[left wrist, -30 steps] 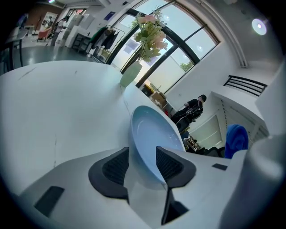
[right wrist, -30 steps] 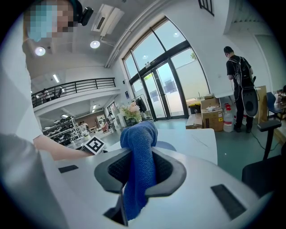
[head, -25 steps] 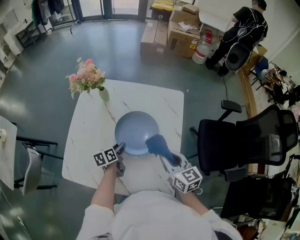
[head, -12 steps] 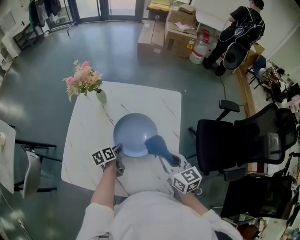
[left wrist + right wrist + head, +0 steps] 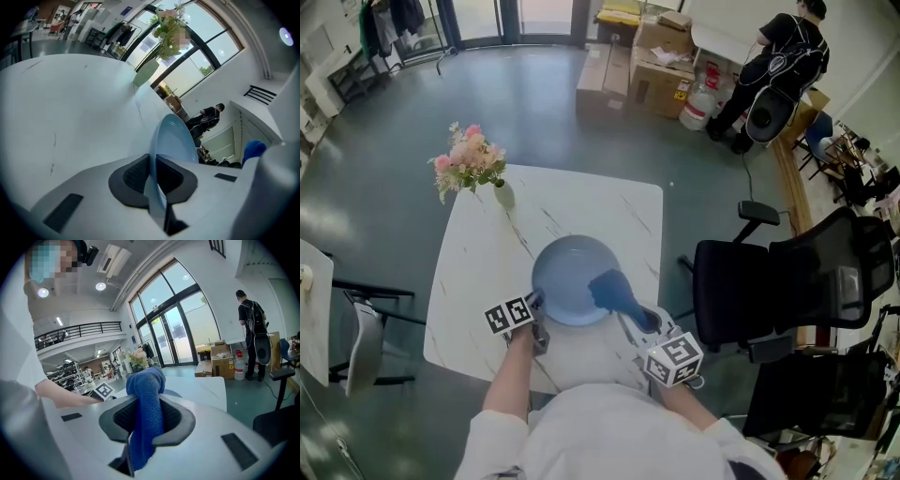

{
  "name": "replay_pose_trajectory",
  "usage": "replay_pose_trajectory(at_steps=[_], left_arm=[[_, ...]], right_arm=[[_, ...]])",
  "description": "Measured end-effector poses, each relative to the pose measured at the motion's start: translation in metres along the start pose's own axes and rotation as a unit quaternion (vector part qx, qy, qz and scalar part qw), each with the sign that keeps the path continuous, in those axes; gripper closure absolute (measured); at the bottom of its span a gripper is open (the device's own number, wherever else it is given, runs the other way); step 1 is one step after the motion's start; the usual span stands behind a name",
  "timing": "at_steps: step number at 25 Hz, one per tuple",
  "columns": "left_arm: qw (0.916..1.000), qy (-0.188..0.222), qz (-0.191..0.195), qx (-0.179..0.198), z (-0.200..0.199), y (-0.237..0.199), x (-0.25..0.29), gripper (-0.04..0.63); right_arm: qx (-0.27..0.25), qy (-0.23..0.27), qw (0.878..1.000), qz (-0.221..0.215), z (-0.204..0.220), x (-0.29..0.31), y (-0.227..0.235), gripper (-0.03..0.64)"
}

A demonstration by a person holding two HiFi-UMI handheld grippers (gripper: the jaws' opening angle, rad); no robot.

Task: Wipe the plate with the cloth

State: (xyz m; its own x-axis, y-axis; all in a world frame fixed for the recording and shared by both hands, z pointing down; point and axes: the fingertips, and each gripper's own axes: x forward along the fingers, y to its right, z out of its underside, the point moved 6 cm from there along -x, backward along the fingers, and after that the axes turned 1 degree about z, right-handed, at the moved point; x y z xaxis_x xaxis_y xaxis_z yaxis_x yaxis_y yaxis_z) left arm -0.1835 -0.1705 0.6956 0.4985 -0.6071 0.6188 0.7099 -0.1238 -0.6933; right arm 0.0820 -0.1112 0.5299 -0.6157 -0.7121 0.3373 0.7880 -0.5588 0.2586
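A pale blue plate lies on the white marble table. My left gripper is at the plate's near-left rim, and its jaws are closing. In the left gripper view the plate runs edge-on between the two dark pads, which pinch its rim; the left gripper holds it there. My right gripper hovers at the plate's near-right side, shut on a blue cloth. In the right gripper view the cloth sticks up out of the right gripper.
A vase of pink flowers stands at the table's far-left corner. A black office chair is close on the right, and a grey chair on the left. Cardboard boxes and a person are far behind.
The left jaws have closed onto the plate's near-left rim. The plate has shifted slightly and its rim shows more clearly. The right gripper with the cloth has stayed put.
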Motion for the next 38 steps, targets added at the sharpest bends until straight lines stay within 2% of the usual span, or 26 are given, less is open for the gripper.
replay_pose_trajectory(at_steps=[5, 12, 23, 32, 38], left_arm=[[0.9995, 0.026, 0.009, 0.017, -0.003, 0.012, -0.015, 0.549], [0.9965, 0.066, 0.046, 0.023, -0.01, 0.033, -0.039, 0.549], [0.9841, 0.136, 0.093, 0.066, -0.018, 0.083, -0.081, 0.549], [0.9751, 0.16, 0.116, 0.101, -0.006, 0.115, -0.108, 0.549], [0.9692, 0.172, 0.113, 0.136, -0.003, 0.128, -0.118, 0.549]], right_arm=[[-0.002, 0.005, 1.0, -0.003, -0.001, -0.001, -0.001, 0.525], [-0.017, 0.014, 1.0, -0.009, -0.009, 0.001, -0.001, 0.525], [-0.056, 0.036, 0.998, -0.007, -0.035, 0.012, -0.001, 0.525], [-0.064, 0.042, 0.997, 0.008, -0.043, 0.008, 0.006, 0.525], [-0.077, 0.031, 0.996, 0.01, -0.046, 0.012, 0.005, 0.525]])
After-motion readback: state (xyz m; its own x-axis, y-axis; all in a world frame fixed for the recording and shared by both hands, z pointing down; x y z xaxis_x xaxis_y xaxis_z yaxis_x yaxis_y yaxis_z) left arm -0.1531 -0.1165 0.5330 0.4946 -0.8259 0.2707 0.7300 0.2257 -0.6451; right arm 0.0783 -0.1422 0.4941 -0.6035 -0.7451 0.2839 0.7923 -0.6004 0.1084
